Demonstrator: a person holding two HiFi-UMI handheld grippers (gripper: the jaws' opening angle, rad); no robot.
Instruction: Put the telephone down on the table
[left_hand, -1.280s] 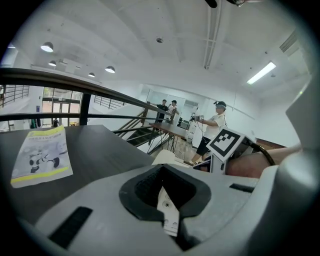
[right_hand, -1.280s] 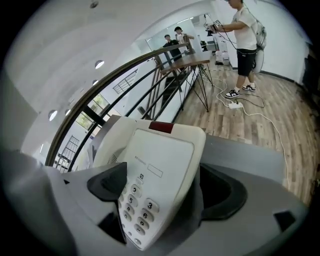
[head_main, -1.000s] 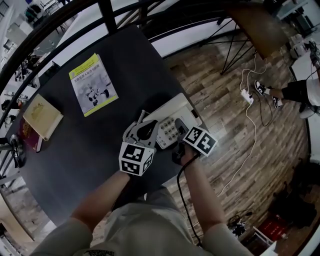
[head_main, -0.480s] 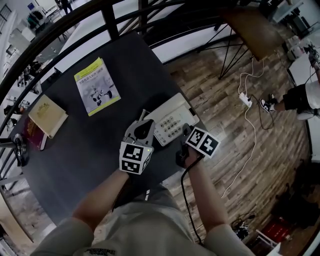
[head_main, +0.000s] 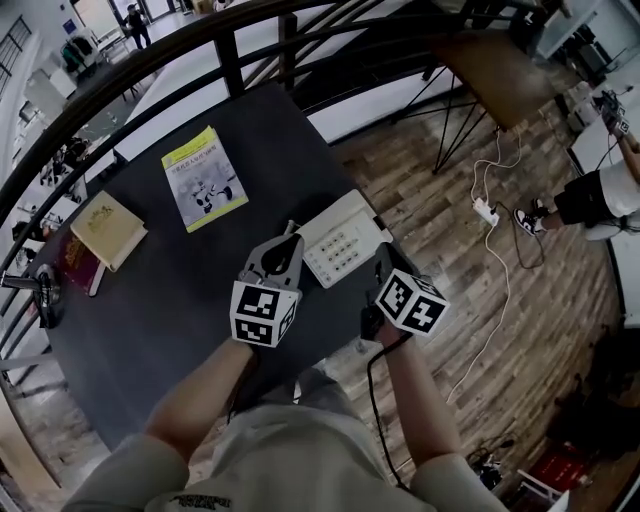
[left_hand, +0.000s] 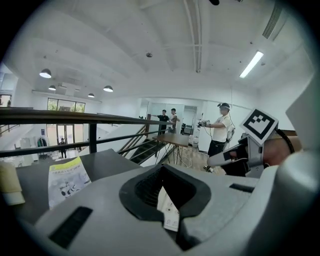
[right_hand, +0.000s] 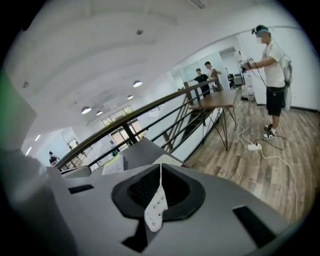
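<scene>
The pale telephone (head_main: 338, 248) with its keypad up lies flat on the dark table (head_main: 170, 300), near the table's right edge. My left gripper (head_main: 291, 234) hovers just left of it, jaws together and nothing in them. My right gripper (head_main: 381, 259) hangs off the telephone's right side, over the table edge. Its jaws are closing and meet on nothing. Neither gripper touches the telephone. In the left gripper view the right gripper (left_hand: 216, 160) shows at the right with its marker cube (left_hand: 260, 125).
A yellow-green booklet (head_main: 203, 178), a tan book (head_main: 108, 230) and a red book (head_main: 78, 262) lie on the table's far left. A black railing (head_main: 231, 60) runs behind it. On the wood floor at right are a power strip (head_main: 487, 212) and a standing person (head_main: 600, 195).
Both grippers have lifted and drawn back from the telephone. The right gripper, earlier at the telephone's right edge, is off it, jaws closed. The telephone stays on the table.
</scene>
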